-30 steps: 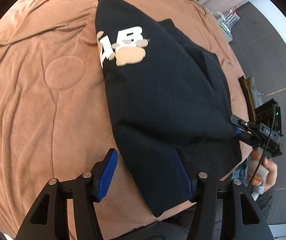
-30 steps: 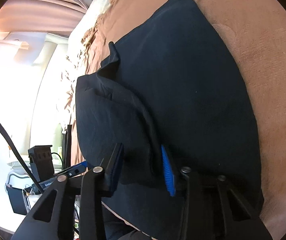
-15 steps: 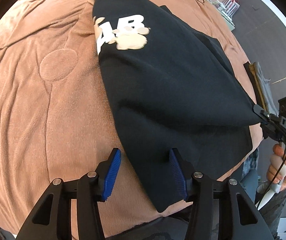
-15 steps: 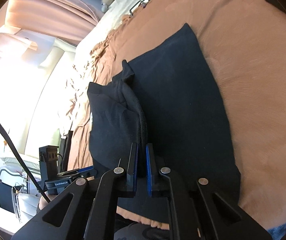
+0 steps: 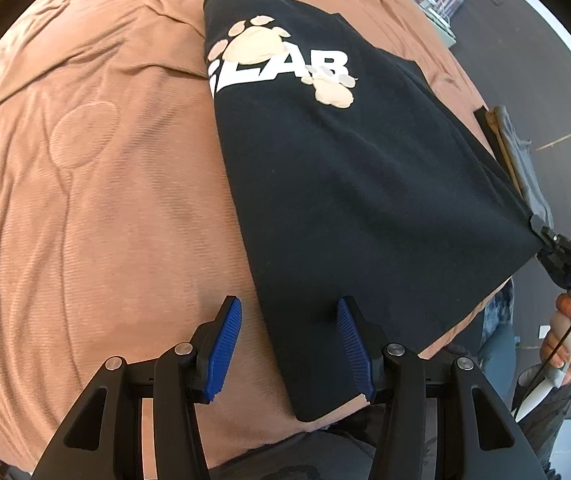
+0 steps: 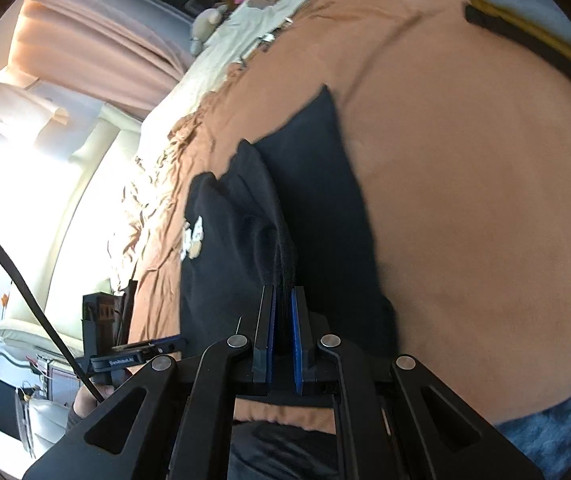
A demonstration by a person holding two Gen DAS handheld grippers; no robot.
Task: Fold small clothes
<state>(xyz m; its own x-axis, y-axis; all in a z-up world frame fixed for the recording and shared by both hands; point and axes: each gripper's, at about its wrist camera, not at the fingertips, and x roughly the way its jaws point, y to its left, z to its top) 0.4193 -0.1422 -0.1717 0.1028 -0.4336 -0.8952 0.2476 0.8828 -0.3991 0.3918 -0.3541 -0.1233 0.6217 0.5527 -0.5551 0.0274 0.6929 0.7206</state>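
Right hand-held gripper [image 6: 283, 320] pinching black printed T-shirt [image 5: 345, 184] taut over brown bedspread [image 5: 105, 200], left hand-held gripper [image 5: 287, 344] spread

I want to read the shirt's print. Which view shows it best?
The left wrist view: the print lies face-up on the black shirt, white letters "LAB" between tan paw marks. The right wrist view shows only a small sliver of print.
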